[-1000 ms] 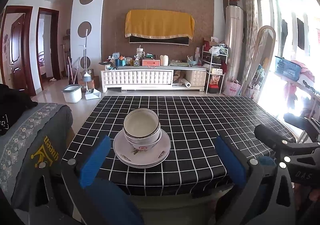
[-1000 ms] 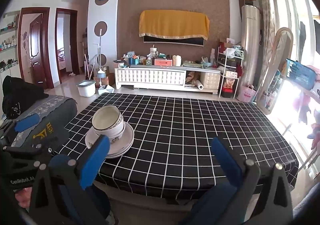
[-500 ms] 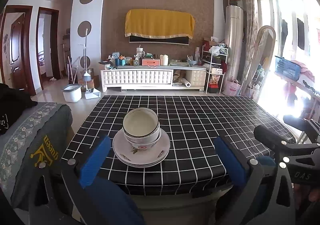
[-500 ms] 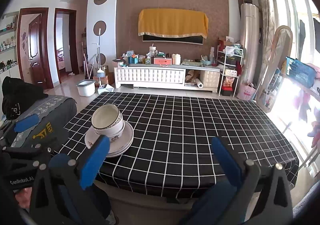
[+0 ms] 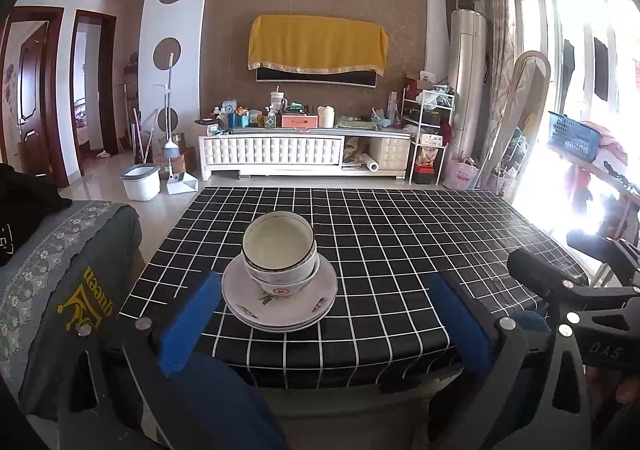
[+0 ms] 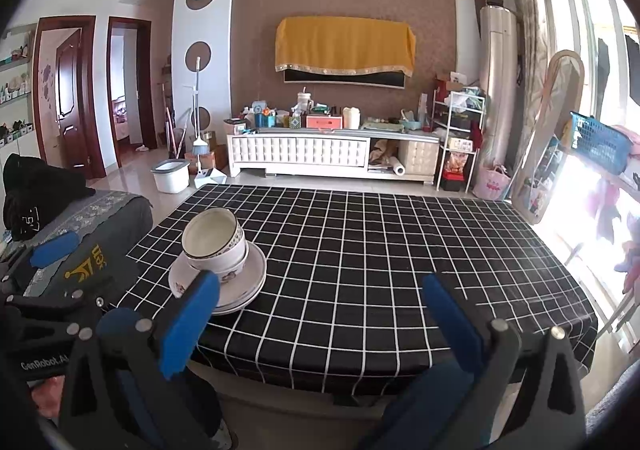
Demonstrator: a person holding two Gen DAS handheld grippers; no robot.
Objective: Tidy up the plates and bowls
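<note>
Nested white bowls [image 5: 279, 250] with patterned rims sit on stacked white plates [image 5: 280, 304] near the front left of the black checked table [image 5: 400, 250]. In the right wrist view the same bowls [image 6: 214, 244] and plates [image 6: 246, 282] lie left of centre. My left gripper [image 5: 324, 314] is open, held short of the table's near edge, with the stack just beyond its blue pads. My right gripper [image 6: 320, 314] is open too, off the front edge, to the right of the stack. Neither holds anything.
A grey covered seat with a yellow logo [image 5: 76, 290] stands left of the table, dark clothing [image 6: 36, 190] on it. Beyond the table are a white TV cabinet [image 5: 280, 154], a white bucket [image 5: 140, 182] and a mirror [image 6: 556, 130]. A blue basket [image 6: 598, 148] sits at right.
Both grippers have drifted slightly back and lower; the stack sits a touch farther in the views. The bowls and plates have not moved.
</note>
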